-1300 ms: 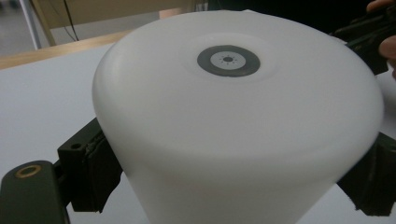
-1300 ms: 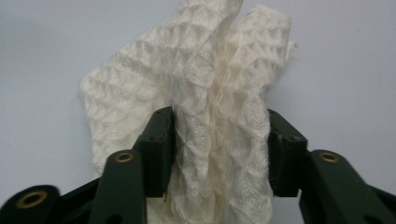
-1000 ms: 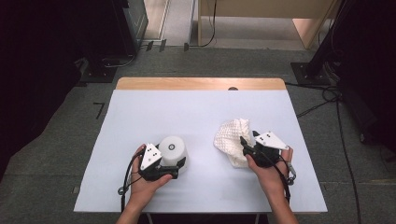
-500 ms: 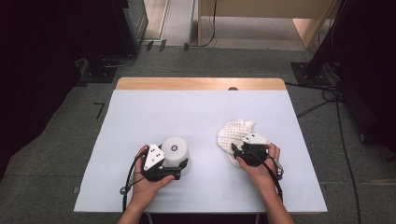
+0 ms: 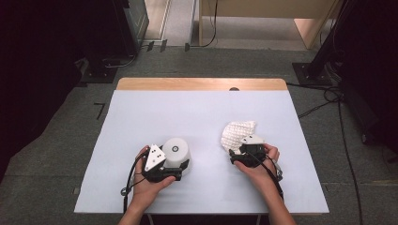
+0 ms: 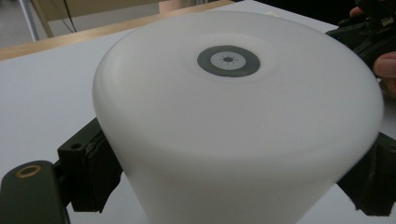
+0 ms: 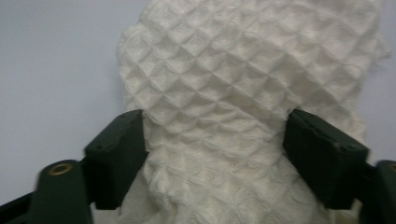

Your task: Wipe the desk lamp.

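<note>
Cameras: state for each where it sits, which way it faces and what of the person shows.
High view: fixed above the person's side, facing forward and down on the table; both forearms, left claw and right claw show.
Left gripper view: rides the left claw, facing along its black jaws, which clamp the white cup.
Right gripper view: rides the right claw, facing the white cloth; its jaws have just been opening, with the cloth between them.
Shared: high and left gripper views both show the cup.
</note>
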A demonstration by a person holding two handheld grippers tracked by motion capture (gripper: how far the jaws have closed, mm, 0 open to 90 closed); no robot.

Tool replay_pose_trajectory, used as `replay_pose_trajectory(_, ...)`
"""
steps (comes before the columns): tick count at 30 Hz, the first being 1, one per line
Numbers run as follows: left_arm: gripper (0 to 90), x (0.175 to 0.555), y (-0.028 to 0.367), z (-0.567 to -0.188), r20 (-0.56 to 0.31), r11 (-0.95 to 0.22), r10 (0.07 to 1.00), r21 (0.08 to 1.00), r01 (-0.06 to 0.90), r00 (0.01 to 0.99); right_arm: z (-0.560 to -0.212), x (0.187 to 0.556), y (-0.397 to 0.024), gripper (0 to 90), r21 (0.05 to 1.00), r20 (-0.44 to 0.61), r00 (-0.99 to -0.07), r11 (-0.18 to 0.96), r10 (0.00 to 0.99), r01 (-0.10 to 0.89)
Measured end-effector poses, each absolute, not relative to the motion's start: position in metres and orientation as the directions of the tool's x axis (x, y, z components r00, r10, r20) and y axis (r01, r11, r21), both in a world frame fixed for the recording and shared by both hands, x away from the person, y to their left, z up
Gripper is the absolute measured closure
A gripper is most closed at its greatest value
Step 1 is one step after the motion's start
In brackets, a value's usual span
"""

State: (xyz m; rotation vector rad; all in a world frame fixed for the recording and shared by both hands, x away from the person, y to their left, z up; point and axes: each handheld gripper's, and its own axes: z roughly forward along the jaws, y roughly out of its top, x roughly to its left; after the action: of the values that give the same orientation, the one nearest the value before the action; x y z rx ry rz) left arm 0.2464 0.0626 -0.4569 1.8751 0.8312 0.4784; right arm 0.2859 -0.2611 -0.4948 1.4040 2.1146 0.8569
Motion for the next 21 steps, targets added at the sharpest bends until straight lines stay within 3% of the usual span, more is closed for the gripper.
replay_pose_trajectory(4, 8.5, 0.246, 0.062, -0.458, -0.033, -0.277, 0.727, 0.9, 0.338, 0.685, -0.497, 0.287, -0.258, 13.1, 0.708, -0.044, -0.365, 0.287, 0.93, 0.645)
replay_pose_trajectory(9, 8.5, 0.246, 0.061, -0.458, -0.031, -0.282, 0.726, 0.898, 0.338, 0.687, -0.498, 0.287, -0.263, 17.0, 0.716, -0.031, -0.361, 0.273, 0.932, 0.643)
replay_pose_trajectory(12, 8.6, 0.246, 0.061, -0.458, -0.034, -0.278, 0.727, 0.899, 0.339, 0.686, -0.497, 0.286, -0.269, 34.4, 0.728, -0.046, -0.353, 0.273, 0.934, 0.629)
replay_pose_trajectory(13, 8.6, 0.246, 0.061, -0.457, -0.033, -0.278, 0.726, 0.899, 0.338, 0.687, -0.497, 0.285, -0.272, 45.4, 0.732, -0.059, -0.342, 0.273, 0.938, 0.624)
replay_pose_trajectory(16, 8.6, 0.246, 0.061, -0.458, -0.035, -0.278, 0.725, 0.899, 0.338, 0.688, -0.497, 0.284, -0.278, 60.1, 0.743, -0.102, -0.338, 0.298, 0.935, 0.599)
replay_pose_trajectory(19, 8.5, 0.247, 0.062, -0.458, -0.031, -0.282, 0.722, 0.899, 0.335, 0.691, -0.497, 0.283, -0.278, 69.9, 0.741, -0.146, -0.339, 0.33, 0.929, 0.585)
replay_pose_trajectory(21, 8.6, 0.247, 0.062, -0.458, -0.03, -0.283, 0.723, 0.898, 0.336, 0.69, -0.496, 0.284, -0.279, 69.7, 0.74, -0.147, -0.343, 0.334, 0.928, 0.584)
